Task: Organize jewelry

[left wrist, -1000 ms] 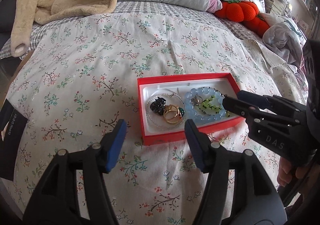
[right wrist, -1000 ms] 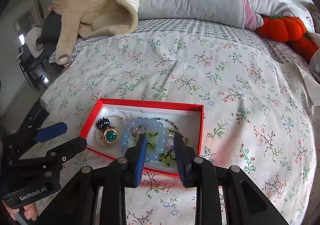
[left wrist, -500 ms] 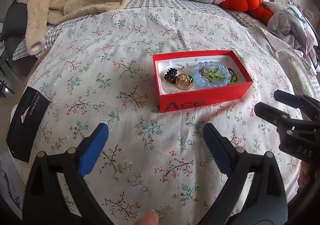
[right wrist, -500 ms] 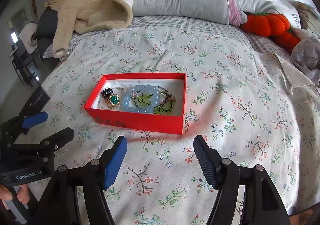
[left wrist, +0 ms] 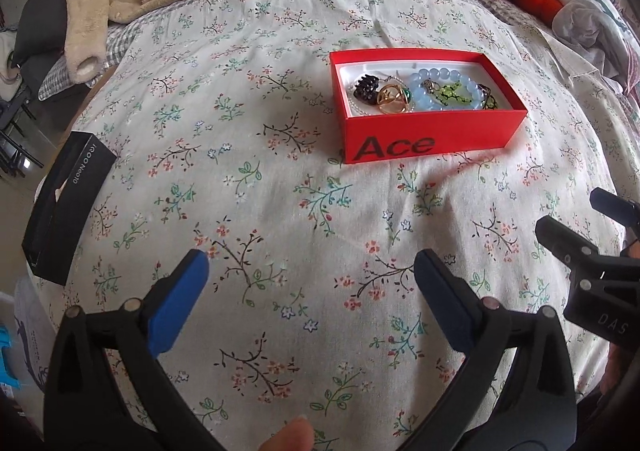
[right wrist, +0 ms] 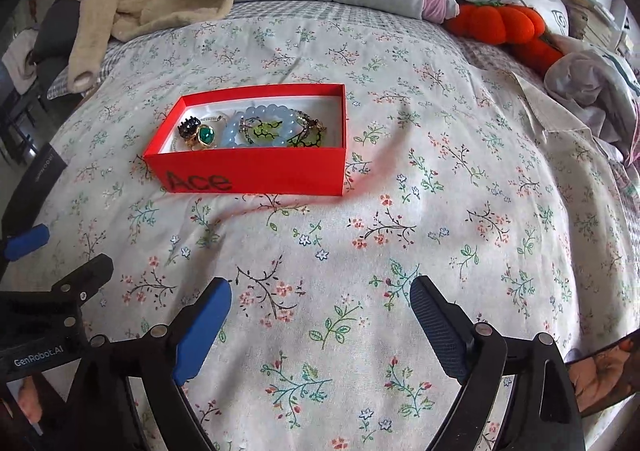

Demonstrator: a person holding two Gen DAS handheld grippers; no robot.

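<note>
Both my grippers held above the floral bedspread point(left wrist: 280, 179), well short of the box. Left gripper point(left wrist: 312, 291): fingers spread wide, nothing btwn them. Right gripper point(right wrist: 320, 315): fingers likewise wide apart, empty.

Red box point(left wrist: 432, 139), "Ace" printed on near wall, sits on the bed ahead of both grippers, lid off. Inside, w/ white lining: pale blue bead bracelet point(left wrist: 444, 91) around a green pendant point(left wrist: 452, 93); gold ring w/ green stone point(right wrist: 205, 135) just left of the bracelet; dark clawed piece point(left wrist: 366, 87) at the left end. Thin chain partly under these, can't trace it.

Black carton point(left wrist: 66, 207) at bed's left edge. Orange pumpkin plush point(right wrist: 496, 25) near the pillows.
</note>
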